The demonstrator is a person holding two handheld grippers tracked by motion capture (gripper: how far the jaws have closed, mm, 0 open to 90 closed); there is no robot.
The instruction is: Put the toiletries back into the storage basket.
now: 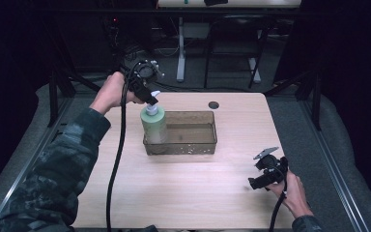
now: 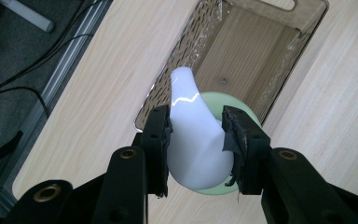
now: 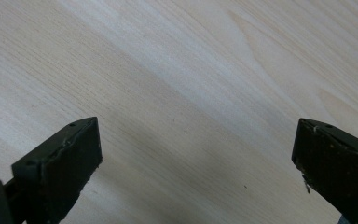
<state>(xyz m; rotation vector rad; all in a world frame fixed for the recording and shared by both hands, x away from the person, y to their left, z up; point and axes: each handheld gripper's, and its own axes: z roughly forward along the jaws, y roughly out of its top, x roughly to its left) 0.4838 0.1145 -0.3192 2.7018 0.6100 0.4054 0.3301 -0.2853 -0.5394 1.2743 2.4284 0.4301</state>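
Left gripper [image 2: 196, 140] clamped on the white pump head [image 2: 193, 135] of the pale green soap bottle [image 1: 154, 123]; right gripper [image 3: 193, 163] spread wide over bare wood.

And here the bottle stands upright at the left end of the clear brownish plastic tray [image 1: 193, 145], which sits mid-table on the light wooden table [image 1: 198, 193], and the left gripper comes in from above, its black padded jaws pressed against both sides of the pump head, spout poking out beyond them. Over at the near right edge, well apart from the tray, the person's right hand [image 1: 293, 193] holds the right gripper low over the tabletop, jaws gaping, nothing between them but wood grain. The left hand [image 1: 110, 93] grips its tool beyond the table's far left corner, black cable [image 1: 118, 154] trailing down across the table.
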